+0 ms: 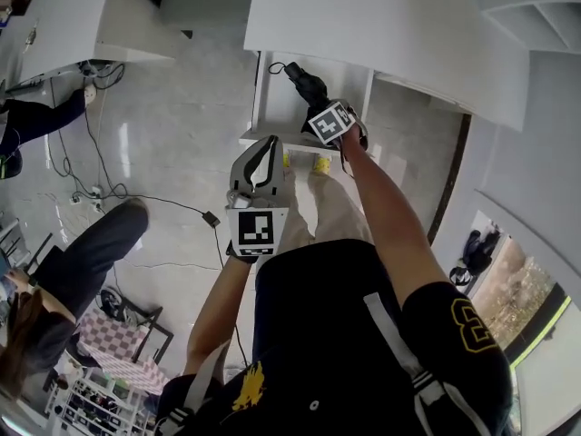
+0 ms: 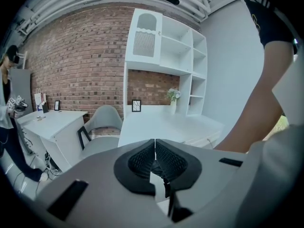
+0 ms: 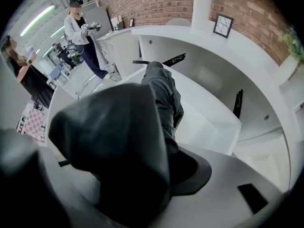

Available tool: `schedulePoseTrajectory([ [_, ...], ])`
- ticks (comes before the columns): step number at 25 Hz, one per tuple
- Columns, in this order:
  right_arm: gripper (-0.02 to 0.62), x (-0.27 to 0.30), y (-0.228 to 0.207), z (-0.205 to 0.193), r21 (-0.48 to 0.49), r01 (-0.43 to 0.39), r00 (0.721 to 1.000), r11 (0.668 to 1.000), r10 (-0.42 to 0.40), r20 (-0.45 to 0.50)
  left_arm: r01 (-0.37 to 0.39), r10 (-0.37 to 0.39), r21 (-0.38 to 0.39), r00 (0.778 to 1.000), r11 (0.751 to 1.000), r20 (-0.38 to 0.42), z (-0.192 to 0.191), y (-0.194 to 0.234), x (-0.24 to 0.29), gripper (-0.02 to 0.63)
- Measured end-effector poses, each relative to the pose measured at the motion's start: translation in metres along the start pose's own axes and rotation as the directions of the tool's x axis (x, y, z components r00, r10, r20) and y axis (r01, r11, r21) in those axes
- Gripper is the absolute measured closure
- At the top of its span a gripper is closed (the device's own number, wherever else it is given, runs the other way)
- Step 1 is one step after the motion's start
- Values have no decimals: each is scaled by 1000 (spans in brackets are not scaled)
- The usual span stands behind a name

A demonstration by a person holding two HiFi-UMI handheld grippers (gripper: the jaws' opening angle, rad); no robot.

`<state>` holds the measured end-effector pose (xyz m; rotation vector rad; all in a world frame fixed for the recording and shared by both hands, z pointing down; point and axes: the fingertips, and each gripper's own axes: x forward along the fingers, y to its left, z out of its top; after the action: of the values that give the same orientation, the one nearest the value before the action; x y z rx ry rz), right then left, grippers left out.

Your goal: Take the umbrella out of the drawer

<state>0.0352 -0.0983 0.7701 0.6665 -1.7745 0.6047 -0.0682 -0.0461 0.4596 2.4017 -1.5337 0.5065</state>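
Observation:
A black folded umbrella (image 1: pixel 305 85) hangs just above the open white drawer (image 1: pixel 275 107) under the desk. My right gripper (image 1: pixel 322 109) points steeply down and is shut on the umbrella's upper end. In the right gripper view the dark umbrella (image 3: pixel 161 94) fills the middle and hides the jaws, with the drawer's wall (image 3: pixel 213 106) below it. My left gripper (image 1: pixel 260 166) hovers in free air in front of the drawer, apart from the umbrella. In the left gripper view its black pads (image 2: pixel 164 160) meet with nothing between them.
The white desk top (image 1: pixel 381 16) overhangs the drawer. A second white desk (image 1: pixel 64 16) stands at the far left, with cables (image 1: pixel 91 166) on the floor. People stand at the left (image 1: pixel 86 252). A grey chair (image 2: pixel 102 120) and a white shelf unit (image 2: pixel 161 46) stand by the brick wall.

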Motion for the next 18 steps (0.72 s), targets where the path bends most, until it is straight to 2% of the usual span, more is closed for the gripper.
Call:
schedulePoseTrajectory([
  [4,322,-21,-5,4,62,21,999,998,-23,27,11,-11,12,1000,1000,18,14,-5,-3,584],
  [11,325,-50,-1,3,37,43,998,998,-45,33,49,-51,37,997,998,58,41,-22,-10,584],
  [18,325,-76,2,9,-9,34,999,999,-34,41,32,-34,34,996,999,79,57,-20,-10,584],
])
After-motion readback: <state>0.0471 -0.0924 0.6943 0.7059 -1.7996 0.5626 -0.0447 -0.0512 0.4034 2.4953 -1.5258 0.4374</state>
